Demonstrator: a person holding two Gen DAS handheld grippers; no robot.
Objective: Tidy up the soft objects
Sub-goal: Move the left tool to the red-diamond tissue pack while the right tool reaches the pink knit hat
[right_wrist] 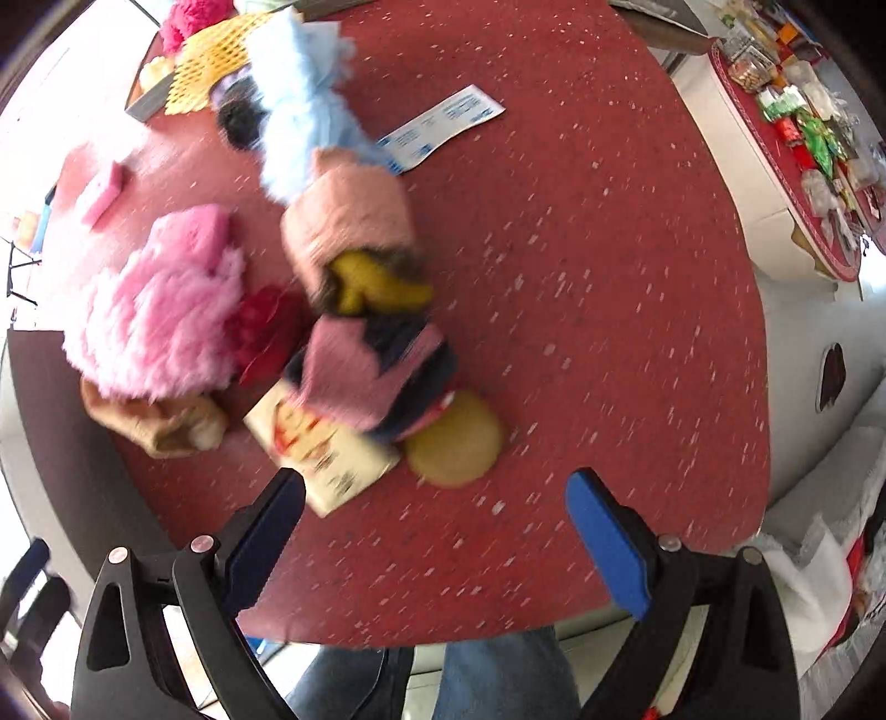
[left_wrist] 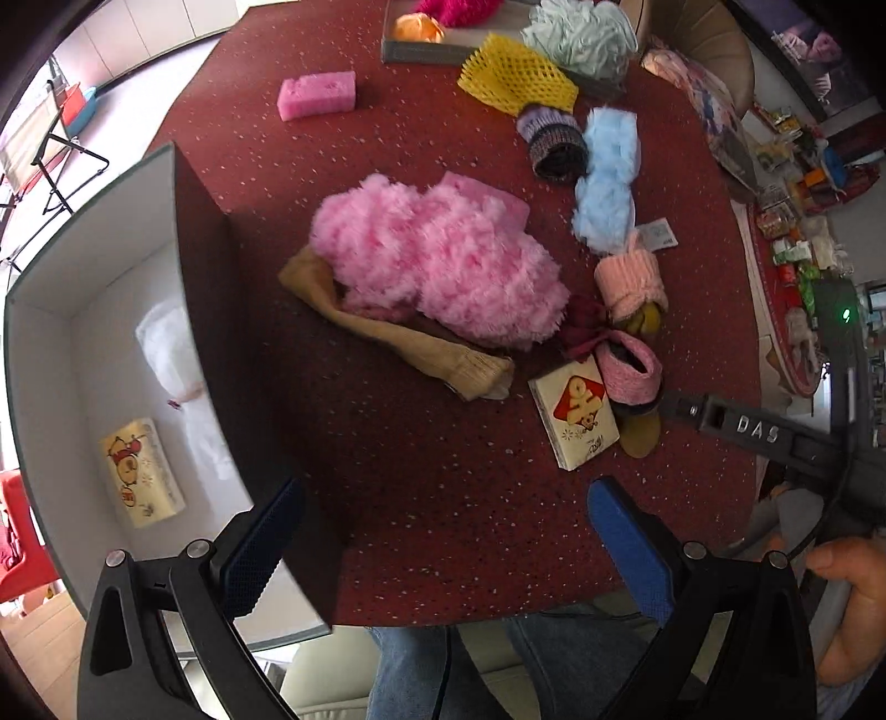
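A fluffy pink cloth (left_wrist: pixel 437 260) lies mid-table on a tan sock (left_wrist: pixel 398 338); it also shows in the right wrist view (right_wrist: pixel 155 310). Beside it lie a tissue pack (left_wrist: pixel 573 418), pink knit items (left_wrist: pixel 631 277), a fluffy blue piece (left_wrist: pixel 606 177) and a round yellow sponge (right_wrist: pixel 454 440). A white box (left_wrist: pixel 111 260) at the left holds another tissue pack (left_wrist: pixel 141 471) and white cloth. My left gripper (left_wrist: pixel 443 545) is open and empty above the near table edge. My right gripper (right_wrist: pixel 434 540) is open and empty, just short of the tissue pack (right_wrist: pixel 326 454).
A pink sponge (left_wrist: pixel 317 95), yellow foam net (left_wrist: pixel 518 75), dark knit cuff (left_wrist: pixel 554 144) and a grey tray (left_wrist: pixel 421 52) with soft items lie at the far side. A paper label (right_wrist: pixel 443 124) lies on the table. A cluttered side table (right_wrist: pixel 803 133) stands right.
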